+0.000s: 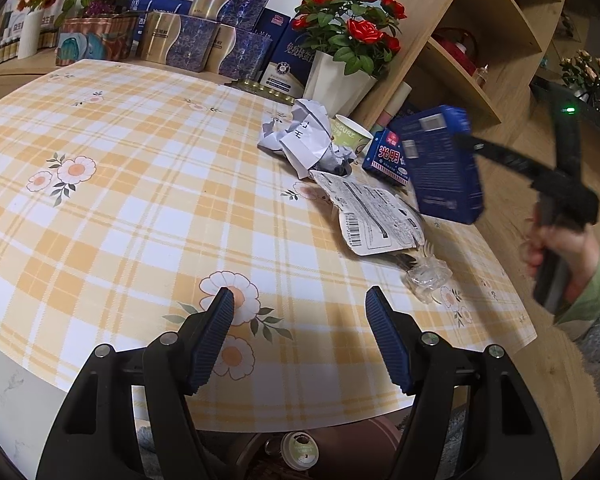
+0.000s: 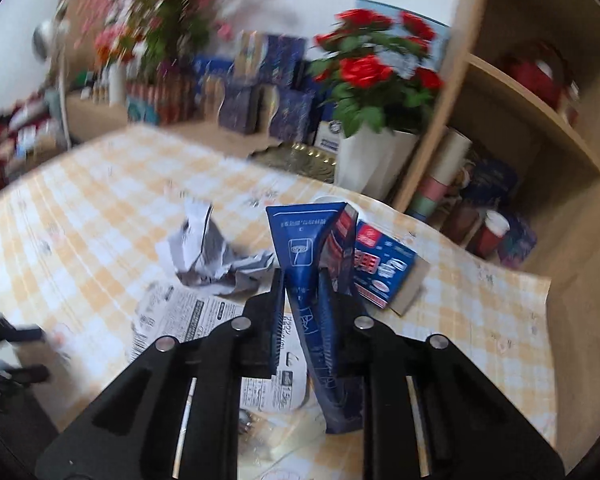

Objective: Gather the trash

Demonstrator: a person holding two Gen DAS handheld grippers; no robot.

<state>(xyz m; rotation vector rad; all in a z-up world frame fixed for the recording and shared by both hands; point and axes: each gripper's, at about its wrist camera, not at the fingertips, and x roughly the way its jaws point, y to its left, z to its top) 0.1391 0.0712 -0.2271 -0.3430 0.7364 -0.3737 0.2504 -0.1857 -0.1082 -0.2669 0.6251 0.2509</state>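
Note:
My right gripper (image 2: 304,292) is shut on a squashed dark blue carton (image 2: 300,248), lifted above the checked tablecloth (image 2: 100,208). The left wrist view shows that carton (image 1: 444,164) in the air at the right, with the right gripper (image 1: 466,140) held by a hand. Trash lying on the table: crumpled white paper (image 1: 304,136), a flat printed wrapper (image 1: 372,216), a blue-and-red milk carton (image 1: 386,158), a green paper cup (image 1: 350,136) and clear plastic (image 1: 428,276). My left gripper (image 1: 300,308) stands open over the table's near edge, nothing between its fingers.
A white pot of red roses (image 1: 340,80) and blue gift boxes (image 1: 204,40) line the table's back. A wooden shelf unit (image 1: 480,60) stands at the right. Below the table's front edge sits a brown bin (image 1: 364,440) with a small cup (image 1: 300,450) inside.

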